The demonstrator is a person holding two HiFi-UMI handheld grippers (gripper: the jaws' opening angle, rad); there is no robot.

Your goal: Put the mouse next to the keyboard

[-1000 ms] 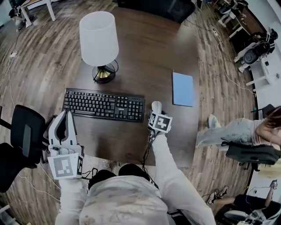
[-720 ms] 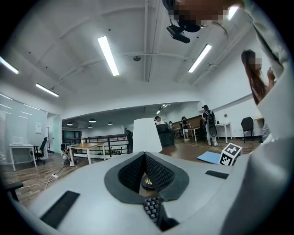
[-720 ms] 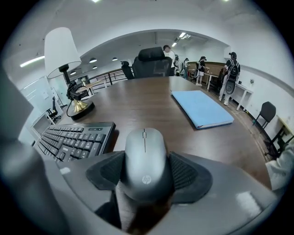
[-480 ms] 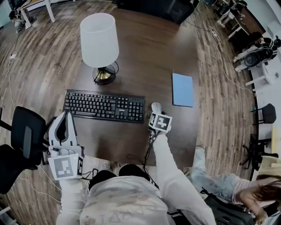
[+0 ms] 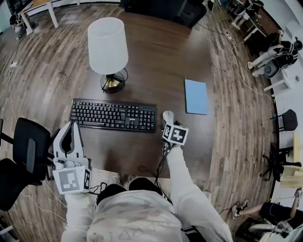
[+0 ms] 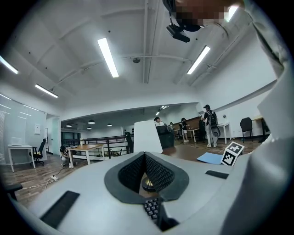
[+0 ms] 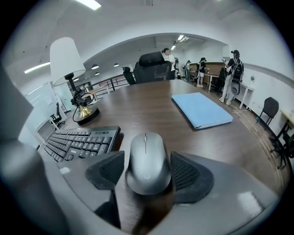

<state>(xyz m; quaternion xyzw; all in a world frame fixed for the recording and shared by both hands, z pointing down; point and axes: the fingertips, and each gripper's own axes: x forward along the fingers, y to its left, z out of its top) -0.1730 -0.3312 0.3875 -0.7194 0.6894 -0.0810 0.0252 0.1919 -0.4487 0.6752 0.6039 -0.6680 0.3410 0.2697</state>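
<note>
A grey mouse lies on the dark wooden table, just off the right end of the black keyboard. My right gripper stands around the mouse from the near side. In the right gripper view the mouse sits between the two pads with a thin strip of table showing on each side, so the right gripper is open. The keyboard is close on its left. My left gripper hovers at the table's near left corner, shut and empty, its tips meeting.
A white-shaded lamp on a brass base stands behind the keyboard. A blue notebook lies right of and beyond the mouse. A black office chair is at my left, another at the table's far side.
The mouse and both grippers have stayed put. A person beside the table at the right has moved out of the view.
</note>
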